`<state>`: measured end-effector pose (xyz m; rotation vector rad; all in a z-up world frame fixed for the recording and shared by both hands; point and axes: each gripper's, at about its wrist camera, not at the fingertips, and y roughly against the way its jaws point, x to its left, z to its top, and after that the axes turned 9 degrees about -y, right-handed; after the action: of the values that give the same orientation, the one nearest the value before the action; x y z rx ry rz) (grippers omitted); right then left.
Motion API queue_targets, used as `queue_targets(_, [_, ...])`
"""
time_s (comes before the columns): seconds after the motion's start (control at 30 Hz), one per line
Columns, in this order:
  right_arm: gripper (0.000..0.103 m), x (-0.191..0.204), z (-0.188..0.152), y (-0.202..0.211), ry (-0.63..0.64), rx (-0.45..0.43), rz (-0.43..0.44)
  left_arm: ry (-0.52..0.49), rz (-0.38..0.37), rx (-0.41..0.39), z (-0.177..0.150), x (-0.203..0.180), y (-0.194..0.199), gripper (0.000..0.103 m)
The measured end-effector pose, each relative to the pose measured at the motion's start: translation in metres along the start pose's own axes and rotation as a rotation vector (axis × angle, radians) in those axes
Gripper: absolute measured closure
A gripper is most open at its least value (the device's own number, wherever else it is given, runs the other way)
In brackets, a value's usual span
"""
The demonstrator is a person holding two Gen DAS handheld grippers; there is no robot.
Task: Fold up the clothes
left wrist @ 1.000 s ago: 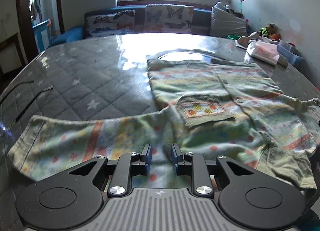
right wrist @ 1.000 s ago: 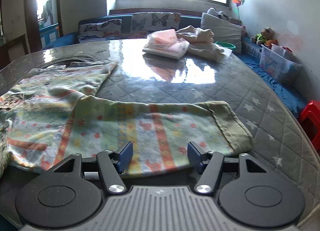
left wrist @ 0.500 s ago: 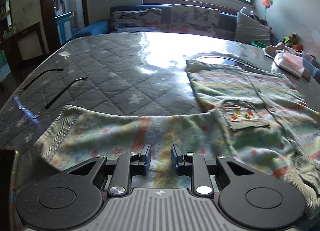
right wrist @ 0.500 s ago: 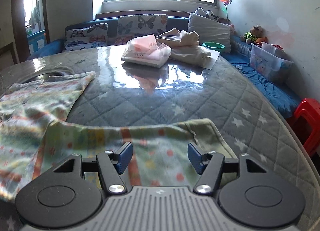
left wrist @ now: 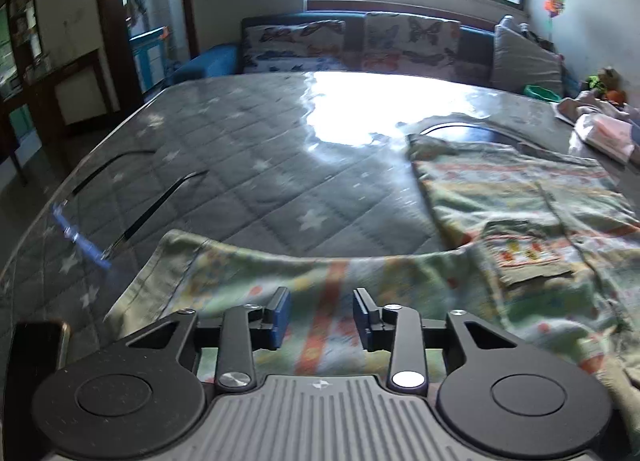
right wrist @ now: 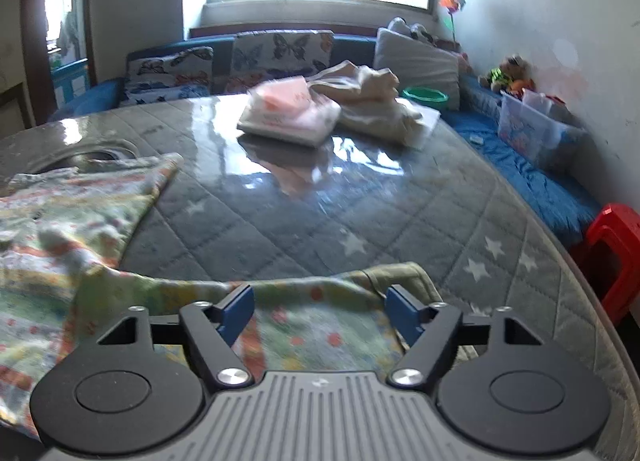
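Striped cotton shirt (left wrist: pixel 520 201) lies flat on the quilted table (left wrist: pixel 260 181), one sleeve spread toward each near corner. Left gripper (left wrist: pixel 322 315) and right gripper (right wrist: pixel 320 311) have just been opening; each hovers over its sleeve, gripping nothing. Advice: pinch both cuffs evenly, fold inward together.
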<state>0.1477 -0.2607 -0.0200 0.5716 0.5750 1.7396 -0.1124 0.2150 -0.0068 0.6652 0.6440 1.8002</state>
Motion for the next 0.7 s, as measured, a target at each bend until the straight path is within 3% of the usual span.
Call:
queue_targets(0.23, [0.017,0.027,0.007,0.008,0.035,-0.007,0.076,-0.051,-0.072,-0.006,0.024,-0.032,-0.005,0.056])
queue_targets(0.57, [0.000,0.064,0.002,0.021,0.092,-0.009,0.167,-0.093,-0.129,-0.031,0.043,-0.067,-0.003,0.035])
queue_targets(0.7, [0.000,0.077,-0.002,0.027,0.115,-0.017,0.190,-0.094,-0.148,-0.064,0.045,-0.078,0.003,0.013])
